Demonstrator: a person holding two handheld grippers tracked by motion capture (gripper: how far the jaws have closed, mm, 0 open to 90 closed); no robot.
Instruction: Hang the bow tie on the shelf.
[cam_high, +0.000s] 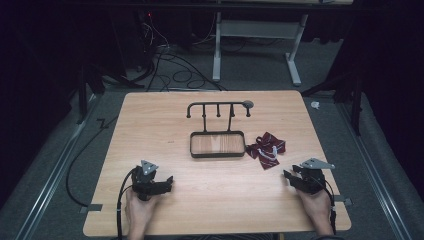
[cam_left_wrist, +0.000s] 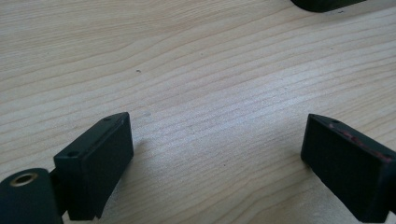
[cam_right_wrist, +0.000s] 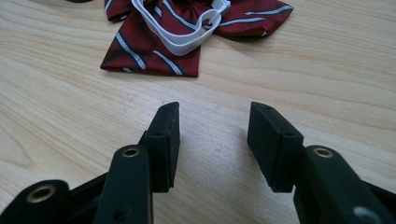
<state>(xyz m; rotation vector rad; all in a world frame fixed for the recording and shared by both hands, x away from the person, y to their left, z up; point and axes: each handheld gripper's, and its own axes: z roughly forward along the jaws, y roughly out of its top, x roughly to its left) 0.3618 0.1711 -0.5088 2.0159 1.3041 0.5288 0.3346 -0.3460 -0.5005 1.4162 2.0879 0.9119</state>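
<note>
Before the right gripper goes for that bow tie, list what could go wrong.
1. The white elastic strap lies looped on the bow tie; the right gripper might pinch the strap alone, leaving the fabric dangling.
2. The bow tie lies close beside the black rack's tray; pushing the limp fabric could slide it against the tray.

Wooden table (cam_high: 210, 200), grey carpeted floor (cam_high: 50, 165), black cables (cam_high: 175, 75), white desk frame (cam_high: 255, 30) behind

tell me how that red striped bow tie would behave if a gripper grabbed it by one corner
The bow tie looks like thin cloth lying flat, so it would probably droop. Its white strap sits loose and may dangle or snag. It seems light and unlikely to slide far.
</note>
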